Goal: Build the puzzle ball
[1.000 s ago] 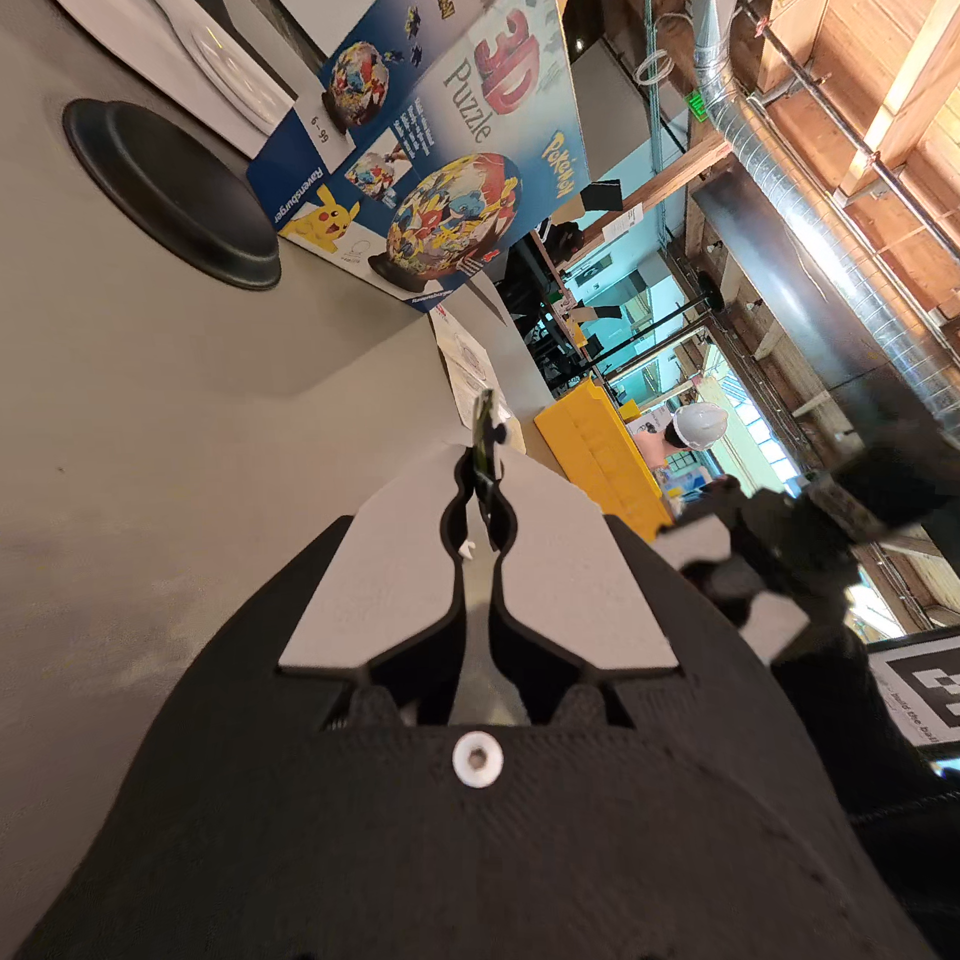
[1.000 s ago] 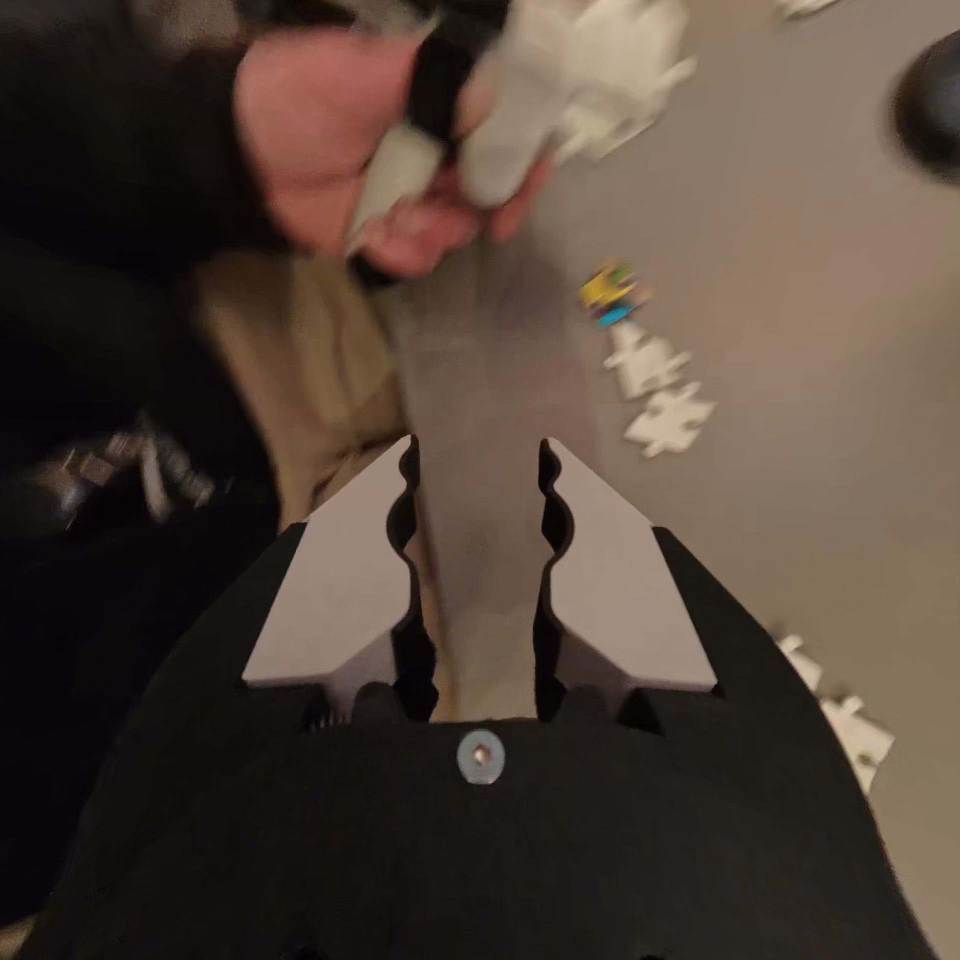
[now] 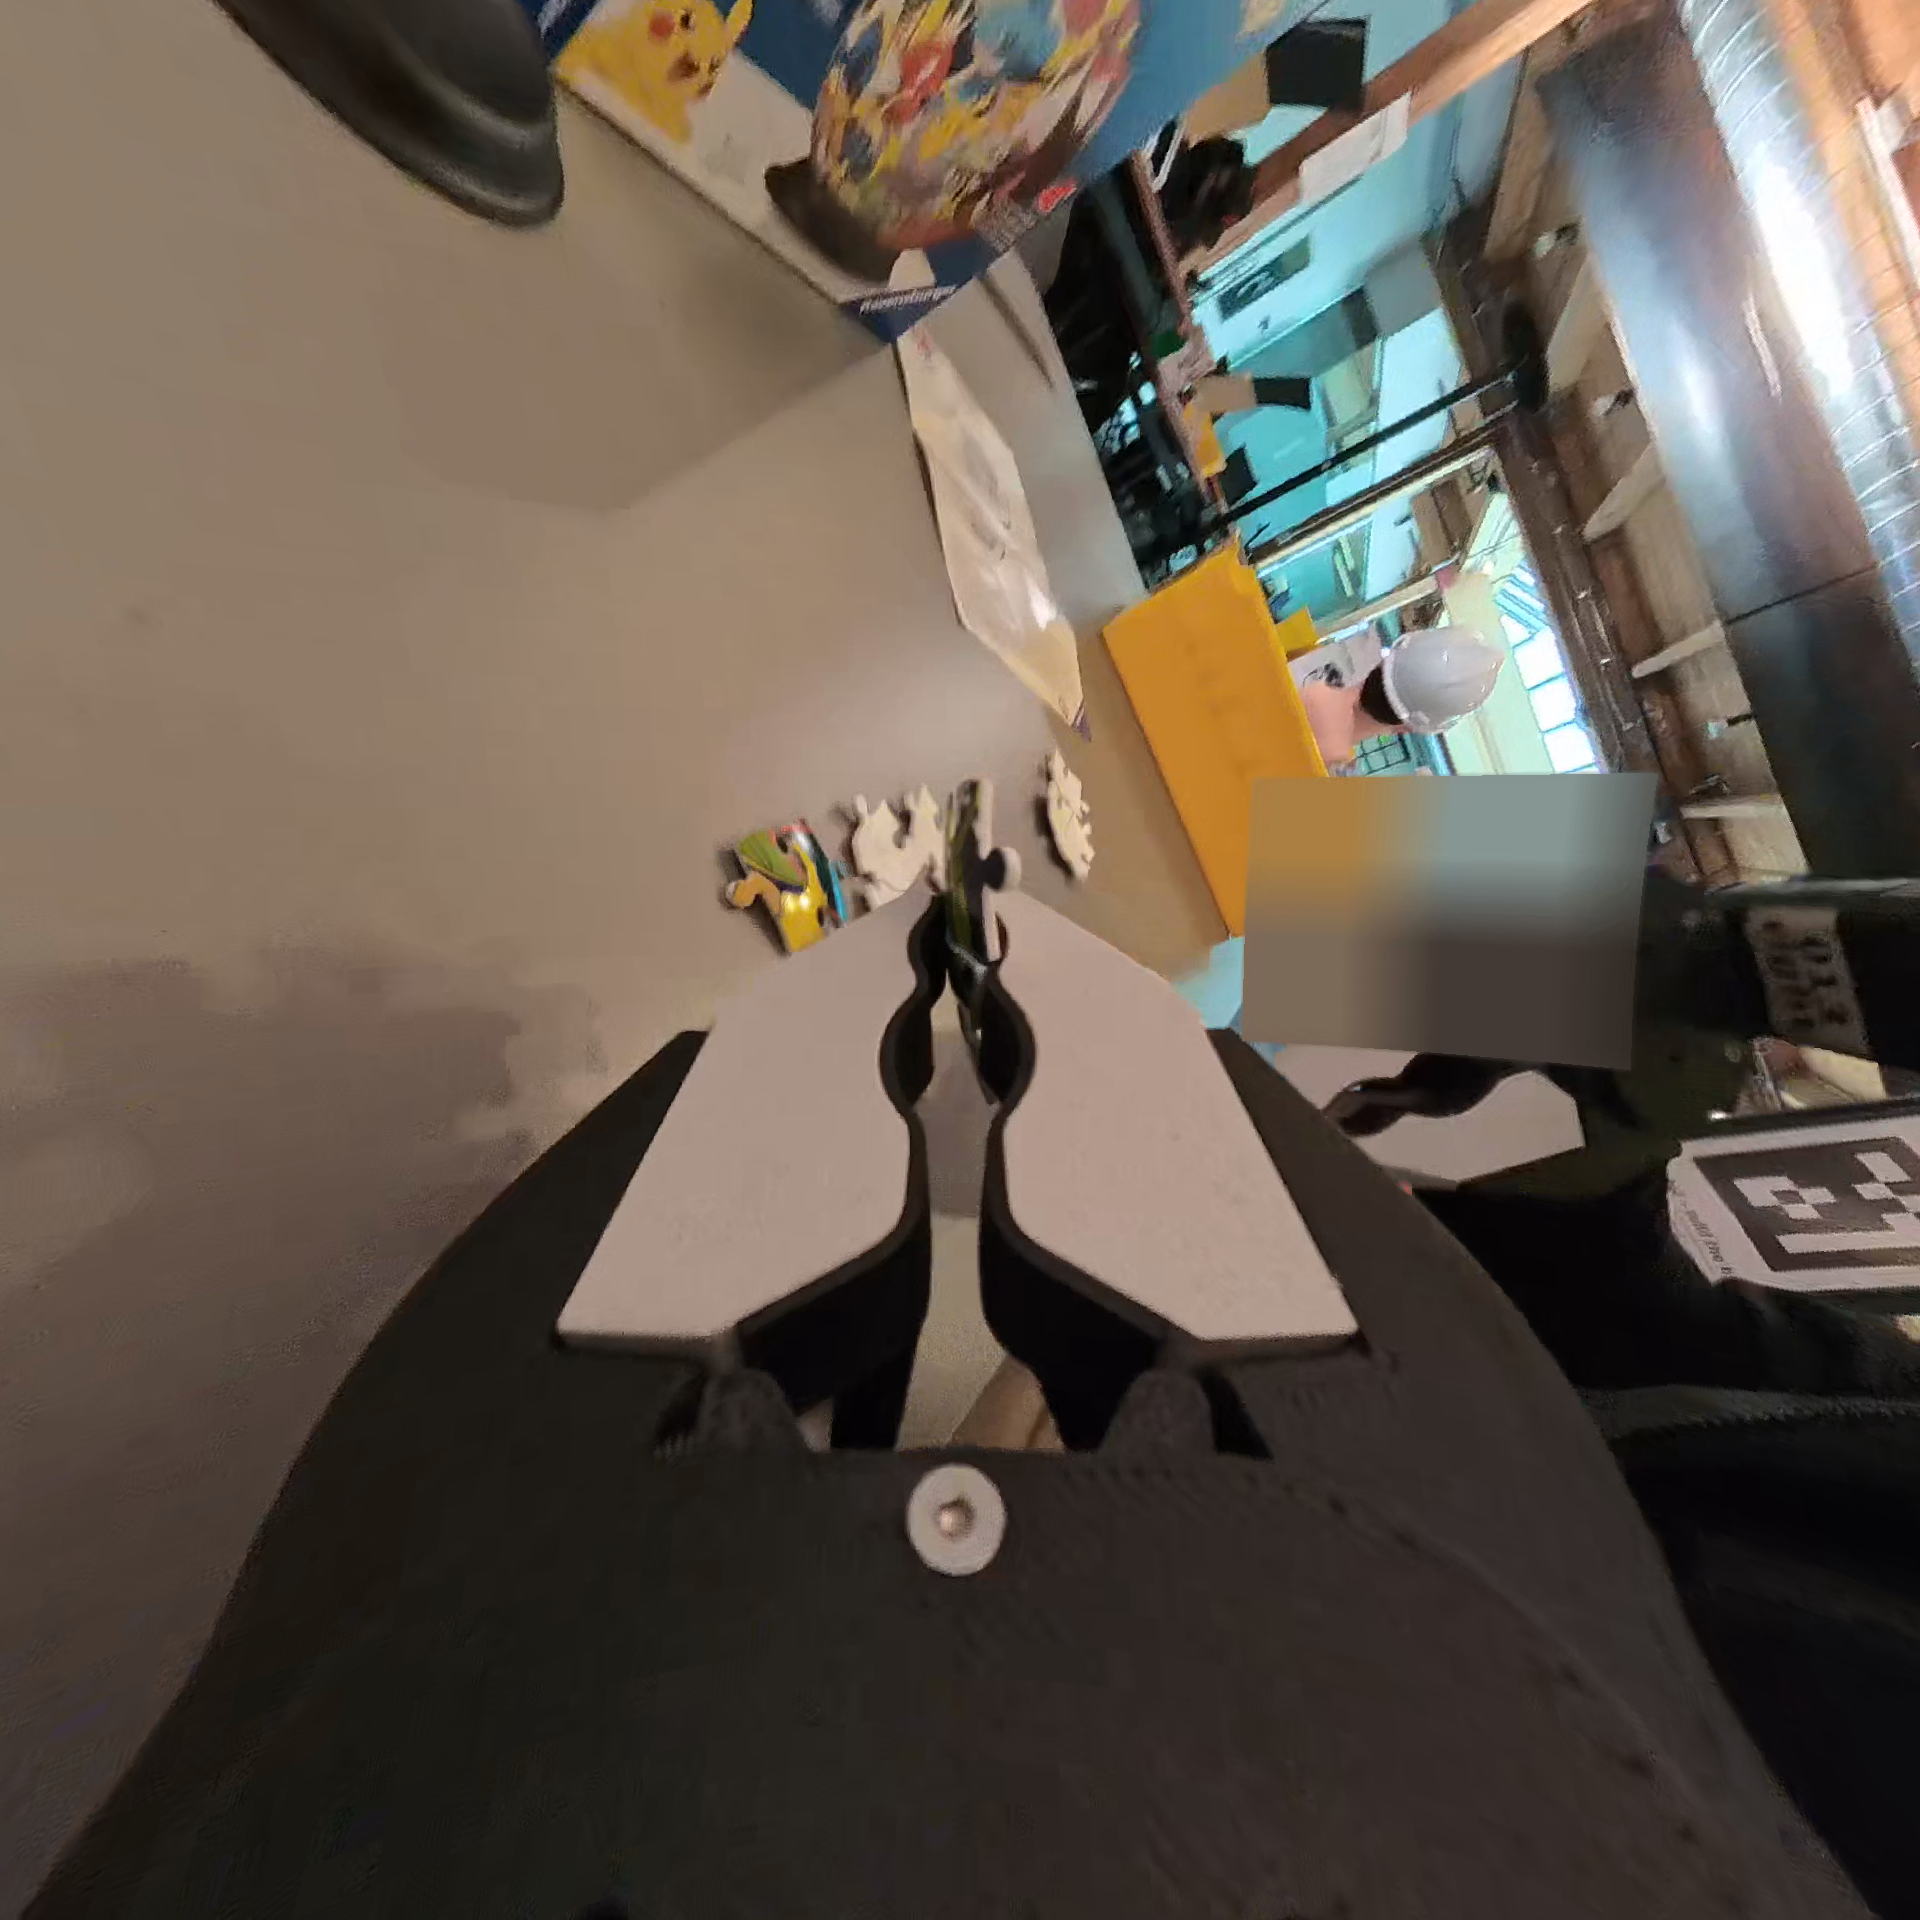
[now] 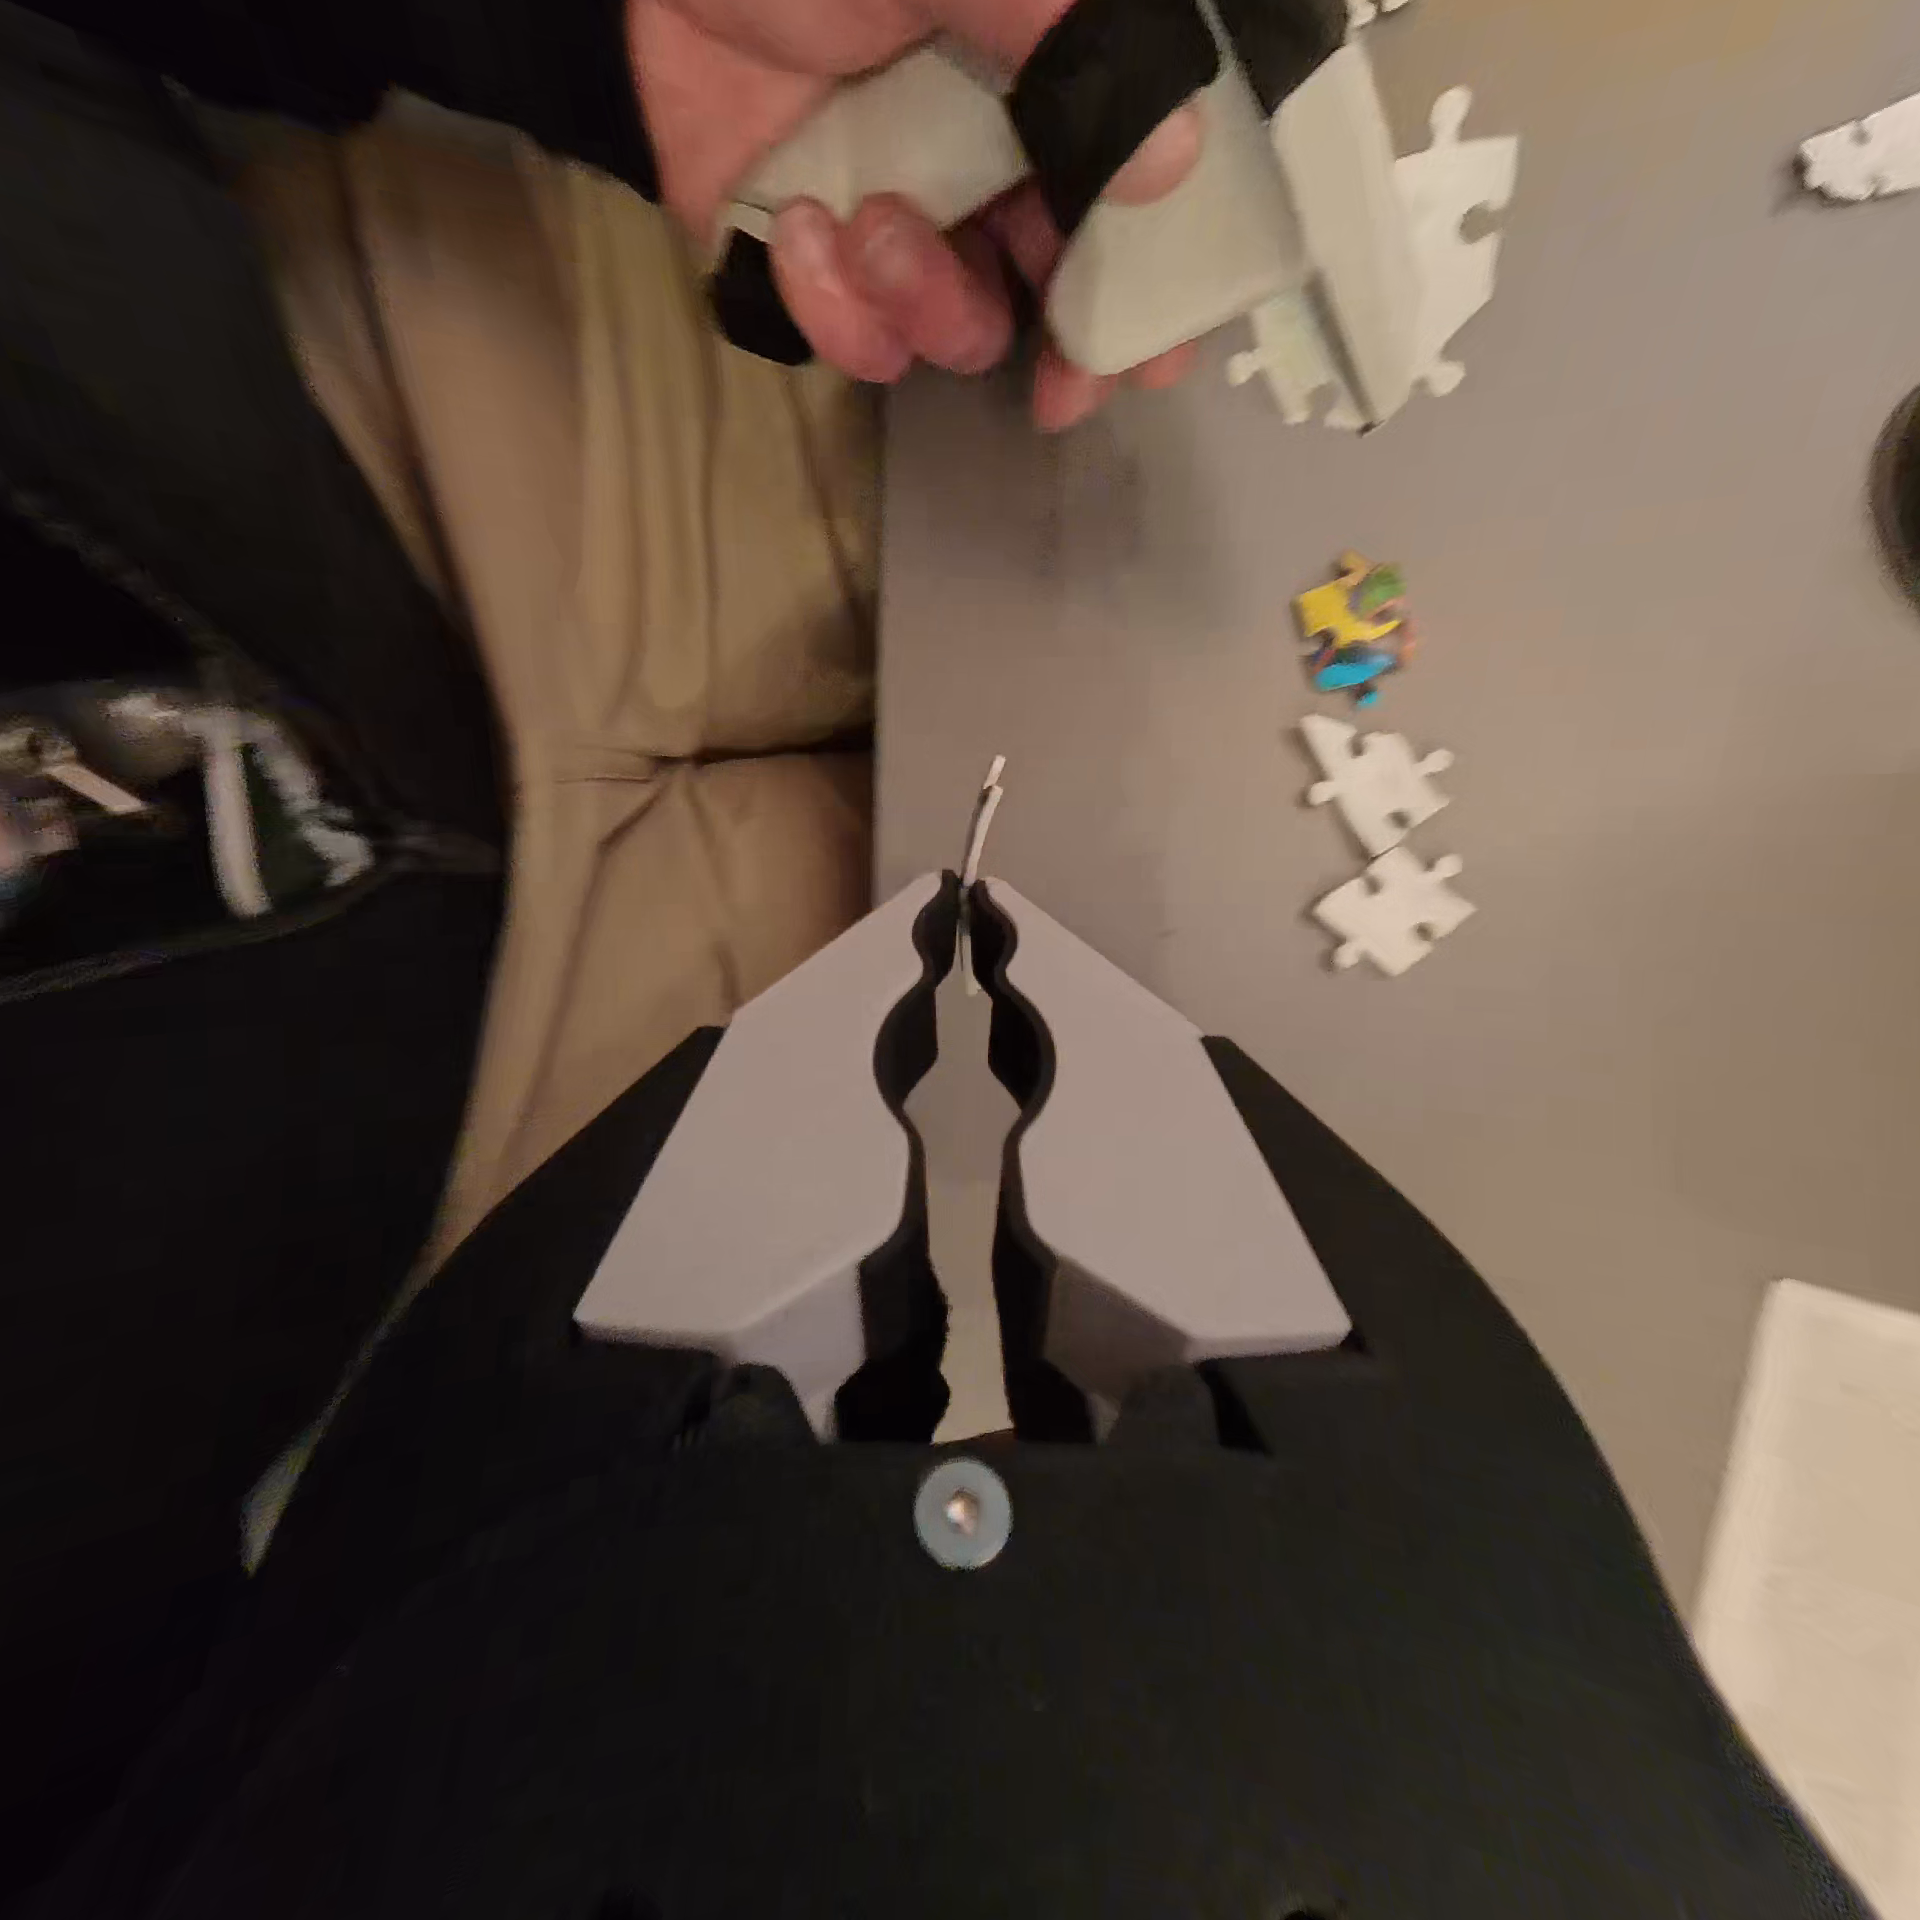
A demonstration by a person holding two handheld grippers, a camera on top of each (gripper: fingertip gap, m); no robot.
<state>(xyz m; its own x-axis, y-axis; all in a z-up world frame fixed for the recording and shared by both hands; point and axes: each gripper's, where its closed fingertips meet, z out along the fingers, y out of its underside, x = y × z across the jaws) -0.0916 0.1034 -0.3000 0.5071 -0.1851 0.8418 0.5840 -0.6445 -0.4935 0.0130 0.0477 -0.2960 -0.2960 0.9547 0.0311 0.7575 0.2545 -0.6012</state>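
My left gripper [image 3: 961, 914] is shut on a puzzle section [image 3: 971, 852], which I see edge-on with a knob sticking out. In the right wrist view a hand holds that gripper [image 4: 1335, 353] at the top, and the section [image 4: 1434, 229] shows as several joined white-backed pieces. My right gripper [image 4: 964, 888] is shut on a thin puzzle piece [image 4: 985, 821], seen edge-on above the table's near edge. One colourful loose piece [image 4: 1351, 629] and two white-backed ones [image 4: 1377, 790] [image 4: 1392, 914] lie on the grey table [image 4: 1091, 582].
The puzzle box [image 3: 935, 114] and a black round stand [image 3: 436, 114] sit at the far side. A paper sheet [image 3: 997, 540] and a yellow bin [image 3: 1205, 717] are beyond. Another white piece [image 4: 1860, 156] and a white sheet [image 4: 1808, 1558] lie to the right. The gap from one gripper's tips to the other's is roughly 12 cm.
My right gripper was open and empty; it is now shut on a thin piece. My left gripper has tilted down toward the loose pieces, still holding its section.
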